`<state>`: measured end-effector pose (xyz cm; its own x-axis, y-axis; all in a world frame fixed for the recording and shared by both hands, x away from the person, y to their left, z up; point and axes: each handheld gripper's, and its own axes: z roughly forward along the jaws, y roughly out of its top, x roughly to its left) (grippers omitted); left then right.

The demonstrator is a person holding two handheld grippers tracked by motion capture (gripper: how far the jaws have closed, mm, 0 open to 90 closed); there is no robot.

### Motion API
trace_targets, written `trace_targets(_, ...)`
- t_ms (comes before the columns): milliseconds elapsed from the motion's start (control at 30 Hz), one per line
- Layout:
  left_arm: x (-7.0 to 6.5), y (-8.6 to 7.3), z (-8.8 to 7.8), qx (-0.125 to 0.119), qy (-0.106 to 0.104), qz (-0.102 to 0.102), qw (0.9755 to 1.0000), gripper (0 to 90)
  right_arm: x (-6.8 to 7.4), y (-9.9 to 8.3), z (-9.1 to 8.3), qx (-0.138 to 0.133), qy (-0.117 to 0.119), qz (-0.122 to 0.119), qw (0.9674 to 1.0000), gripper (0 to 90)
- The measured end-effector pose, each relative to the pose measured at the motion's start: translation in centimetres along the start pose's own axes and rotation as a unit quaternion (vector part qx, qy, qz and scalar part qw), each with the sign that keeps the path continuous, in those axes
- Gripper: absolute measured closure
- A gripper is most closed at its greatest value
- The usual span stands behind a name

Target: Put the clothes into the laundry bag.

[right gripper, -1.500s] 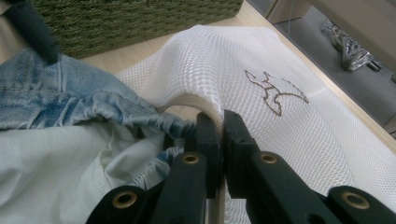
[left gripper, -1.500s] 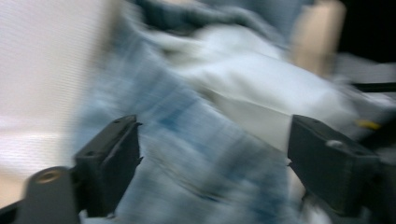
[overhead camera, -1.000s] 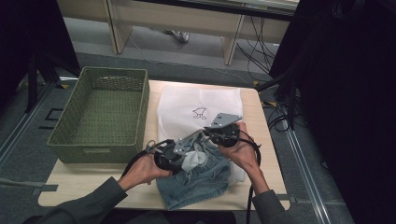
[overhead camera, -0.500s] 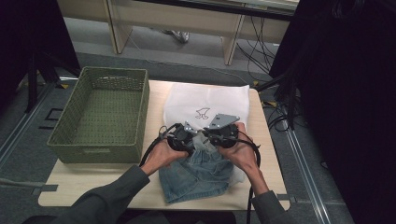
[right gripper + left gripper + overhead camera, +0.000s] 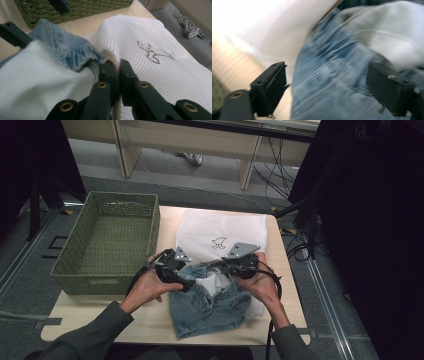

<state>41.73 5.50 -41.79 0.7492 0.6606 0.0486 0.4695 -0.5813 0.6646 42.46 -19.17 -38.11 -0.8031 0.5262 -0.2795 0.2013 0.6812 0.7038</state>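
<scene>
A white mesh bag with a small bird drawing lies at the back of the table, and blue denim shorts lie in front with their top at the bag's mouth. My right gripper is shut on the bag's hem, beside the denim and its white lining. My left gripper has just been opening. In its own view the jaws stand wide over the denim, the pads clear of it.
A green woven basket stands on the table's left side, close to my left hand. Bare wooden tabletop shows in front of the basket. Cables and a desk's legs lie on the floor beyond the table.
My left gripper has let go of the denim, opened wide and moved up and left toward the basket. The right gripper has kept still on the bag's hem.
</scene>
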Motion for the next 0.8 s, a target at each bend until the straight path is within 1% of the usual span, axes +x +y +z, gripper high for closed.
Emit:
trace_targets(33,0.1,-0.3,0.2,0.009,-0.001,-0.008,0.9999,15.4,0.0,-0.1,-0.1,0.002,-0.002,0.004,1.0000,87.4)
trace_targets(67,0.3,-0.9,0.6,0.024,-0.005,-0.012,0.9996,15.3,0.0,-0.1,-0.1,0.002,0.001,0.007,1.0000,87.4)
trace_targets(100,0.3,-1.3,1.0,0.029,-0.009,-0.018,0.9994,15.4,-0.1,-0.1,0.0,-0.002,0.004,-0.002,1.0000,87.4)
trace_targets(133,0.4,-1.6,1.4,0.034,-0.007,-0.019,0.9992,15.2,-0.2,-0.1,0.1,-0.002,0.005,-0.001,1.0000,87.4)
trace_targets(167,0.4,-1.8,1.7,0.040,-0.010,-0.024,0.9988,15.0,-0.2,-0.1,0.1,-0.002,0.002,-0.004,1.0000,87.4)
trace_targets(200,0.6,-2.0,2.2,0.047,-0.012,-0.028,0.9984,15.0,-0.1,-0.1,0.2,0.000,0.004,0.007,1.0000,87.4)
trace_targets(233,0.6,-2.0,2.2,0.047,-0.012,-0.028,0.9984,14.7,-0.1,-0.1,0.2,0.000,0.004,0.007,1.0000,87.4)
trace_targets(267,0.7,-2.1,2.5,0.051,-0.016,-0.039,0.9978,14.7,0.0,-0.1,0.2,0.003,0.005,0.005,1.0000,87.4)
trace_targets(300,1.2,-2.3,3.2,0.050,-0.040,-0.062,0.9960,14.3,0.0,0.0,0.3,0.000,0.007,-0.005,1.0000,87.4)
trace_targets(333,1.2,-2.3,3.2,0.050,-0.040,-0.062,0.9960,13.1,0.0,0.0,0.3,0.000,0.007,-0.005,1.0000,87.4)
trace_targets(367,1.1,-2.4,3.6,0.064,-0.044,-0.075,0.9942,13.1,0.0,0.0,0.3,0.001,0.007,-0.008,0.9999,87.4)
trace_targets(400,0.7,-2.5,3.8,0.069,-0.038,-0.062,0.9950,14.3,0.4,0.1,0.3,0.004,0.009,-0.001,1.0000,87.4)
trace_targets(433,0.4,-2.5,3.9,0.081,-0.051,-0.040,0.9946,19.4,0.4,0.2,0.3,0.003,0.012,-0.001,0.9999,87.4)
trace_targets(467,0.2,-2.5,4.0,0.080,-0.059,-0.030,0.9946,27.9,0.4,0.2,0.3,0.000,0.014,-0.003,0.9999,87.4)
trace_targets(500,0.2,-2.5,4.0,0.074,-0.058,-0.014,0.9954,37.8,0.4,0.3,0.4,-0.002,0.016,-0.005,0.9999,87.4)
trace_targets(533,0.1,-2.5,3.8,0.058,-0.054,-0.010,0.9968,47.4,0.4,0.4,0.4,-0.001,0.012,-0.004,0.9999,87.4)
trace_targets(567,0.1,-2.5,3.8,0.058,-0.054,-0.010,0.9968,59.0,0.4,0.4,0.4,-0.001,0.012,-0.004,0.9999,87.4)
trace_targets(600,-0.1,-2.5,3.5,0.026,-0.048,-0.007,0.9985,59.0,0.7,0.4,0.4,0.004,0.014,0.003,0.9999,87.4)
trace_targets(633,-0.3,-2.3,2.8,0.001,-0.049,-0.014,0.9987,70.7,0.7,0.5,0.5,0.003,0.013,-0.006,0.9999,87.4)
trace_targets(667,-0.5,-2.2,2.3,-0.013,-0.053,-0.014,0.9984,72.1,0.6,0.5,0.5,0.001,0.014,-0.013,0.9998,87.4)
trace_targets(700,-0.8,-2.0,2.1,-0.022,-0.054,-0.011,0.9982,73.2,0.6,0.5,0.5,0.000,0.014,-0.012,0.9998,87.4)
trace_targets(733,-0.8,-2.0,2.1,-0.022,-0.054,-0.011,0.9982,73.8,0.6,0.5,0.5,0.000,0.014,-0.012,0.9998,87.4)
trace_targets(767,-1.8,-1.3,1.4,-0.034,-0.066,0.009,0.9972,74.5,0.6,0.5,0.5,0.002,0.013,-0.005,0.9999,87.4)
trace_targets(800,-1.8,-1.3,1.4,-0.034,-0.066,0.009,0.9972,74.7,0.6,0.5,0.5,0.002,0.013,-0.005,0.9999,87.4)
